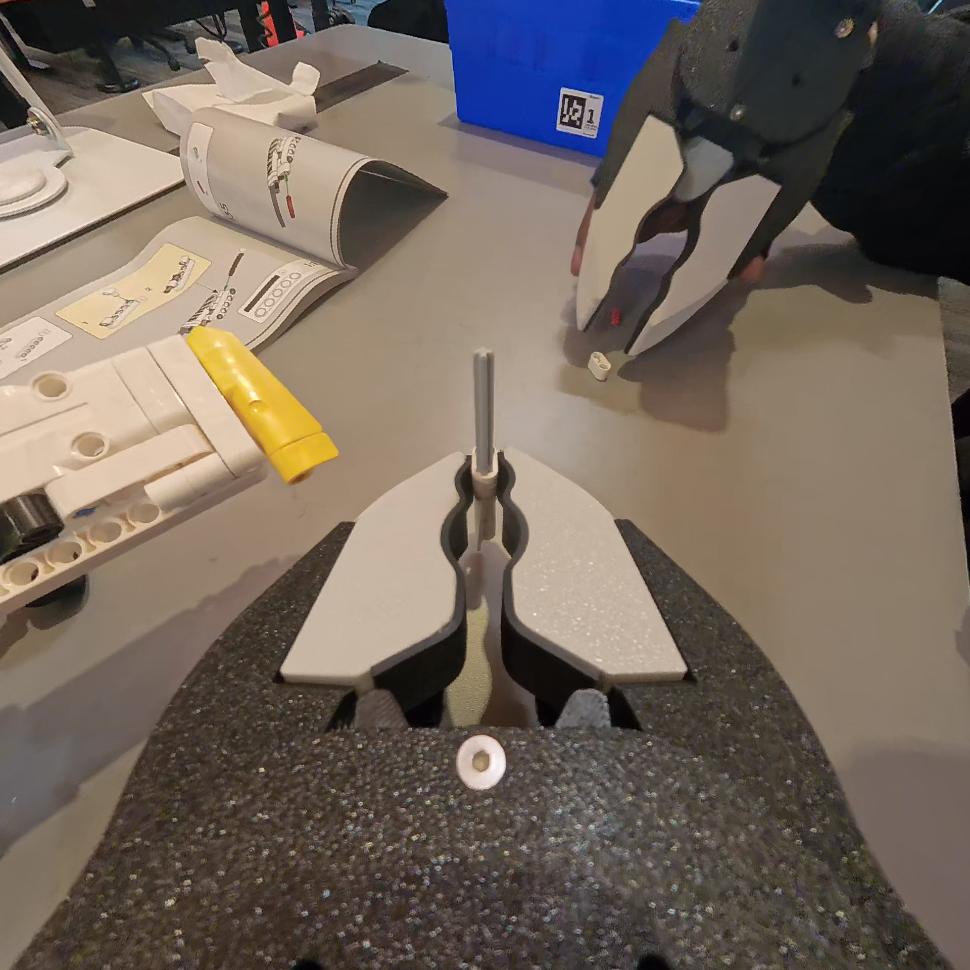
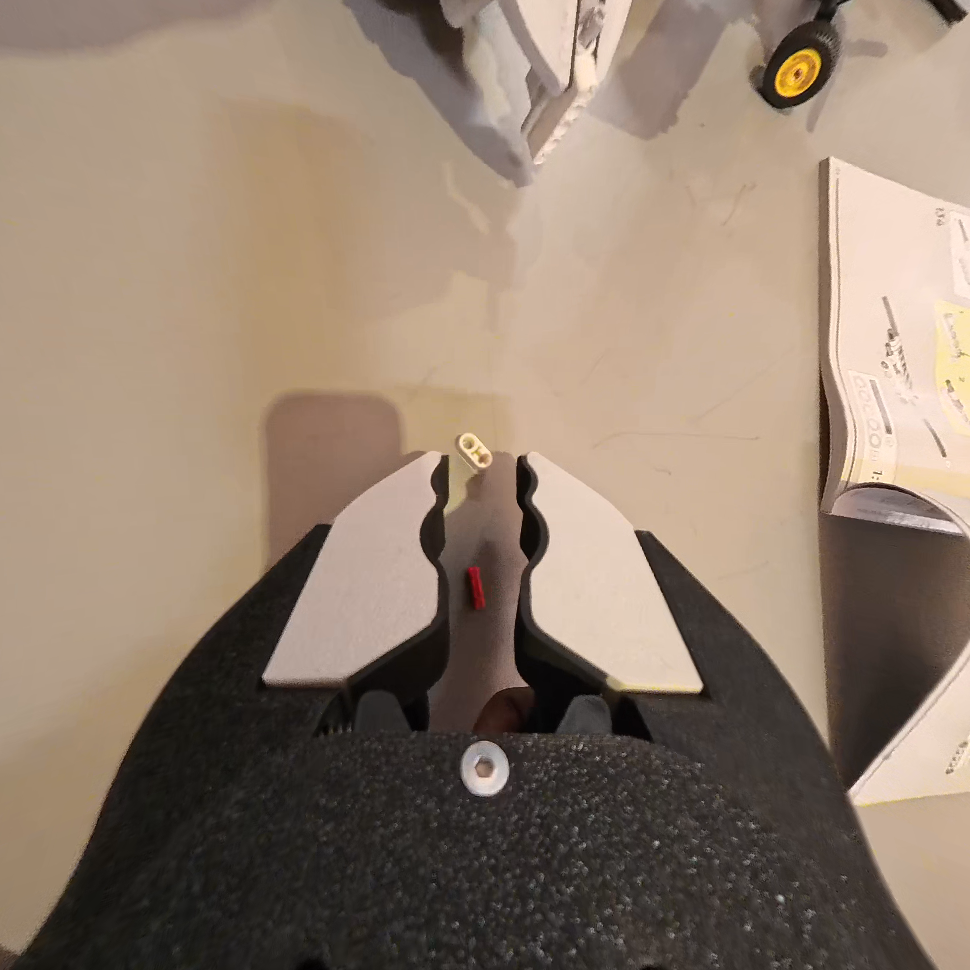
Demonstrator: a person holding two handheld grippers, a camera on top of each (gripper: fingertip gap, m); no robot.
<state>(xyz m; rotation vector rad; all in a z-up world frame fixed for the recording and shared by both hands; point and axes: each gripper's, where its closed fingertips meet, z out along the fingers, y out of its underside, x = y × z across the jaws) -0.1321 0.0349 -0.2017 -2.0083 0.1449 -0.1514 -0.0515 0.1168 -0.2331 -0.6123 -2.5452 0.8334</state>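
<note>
The left gripper (image 1: 485,462) is nearly closed, its pads pressed on a white sleeve (image 1: 485,480) carrying a grey axle (image 1: 483,404) that juts forward past the tips. A white-and-yellow model (image 1: 157,420) lies to its left. The right gripper (image 2: 483,459) stands open over the table (image 2: 210,262), gripping nothing; a red pin (image 2: 475,588) lies between its fingers, touching neither, and a small white link (image 2: 474,451) sits just ahead of the tips. A booklet (image 2: 892,367) lies to its right.

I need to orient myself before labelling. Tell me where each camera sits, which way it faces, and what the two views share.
Left wrist view: on the left gripper, looking forward across the table; its fingers clamp a grey axle.
Right wrist view: on the right gripper, looking down at the table; its open fingers straddle a red pin.
Shared: white two-hole piece, red pin, booklet.
</note>
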